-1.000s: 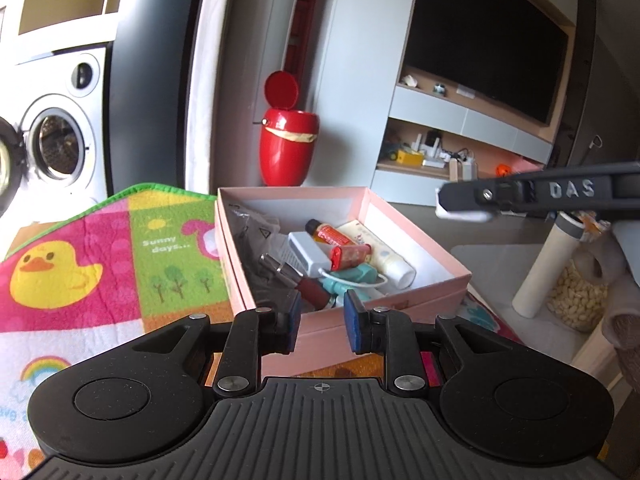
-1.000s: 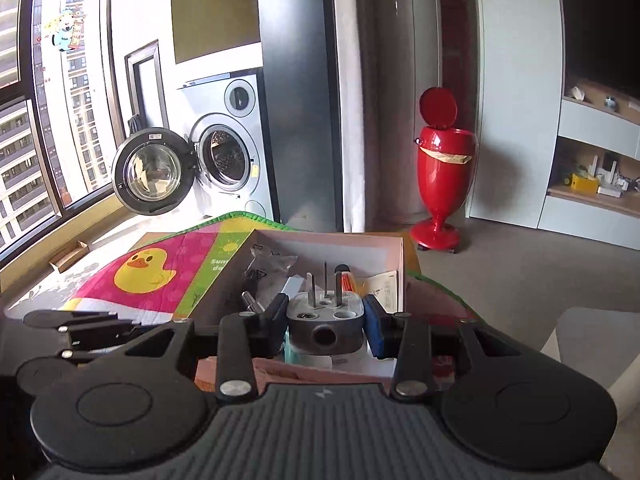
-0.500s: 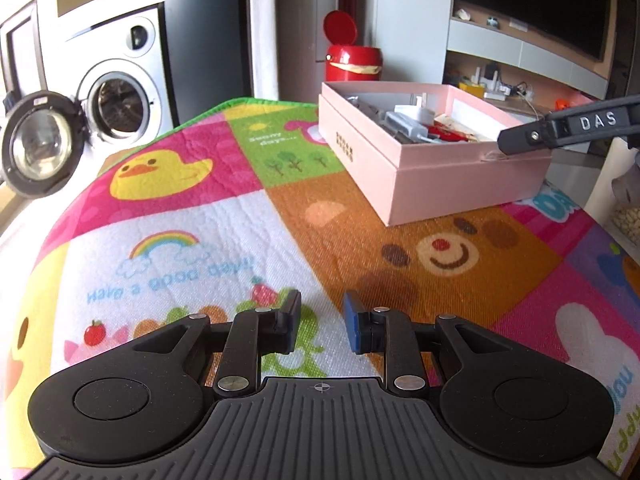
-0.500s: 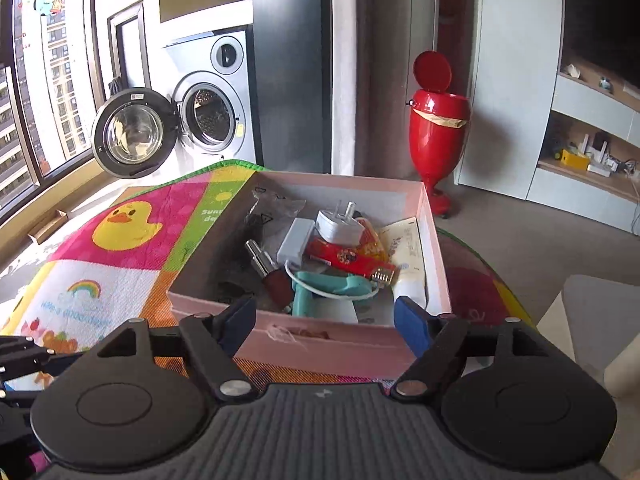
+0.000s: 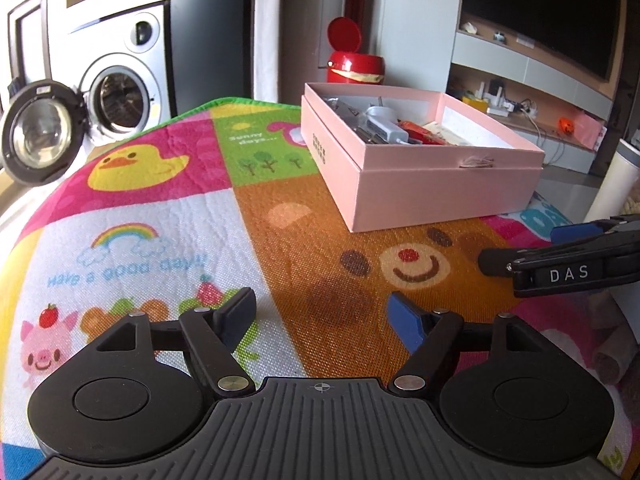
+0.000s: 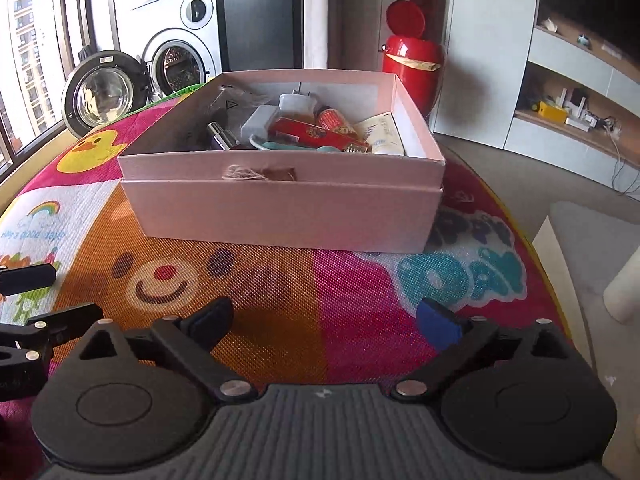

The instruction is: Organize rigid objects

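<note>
My right gripper (image 6: 326,320) just dropped the plug; both it and my left gripper (image 5: 322,314) are opening, empty. Pink box (image 6: 280,208) ahead of the jaws holds everything; looks finished.

black tongs (image 5: 322,314), one blue pad, silver screws, "das" label.
</note>
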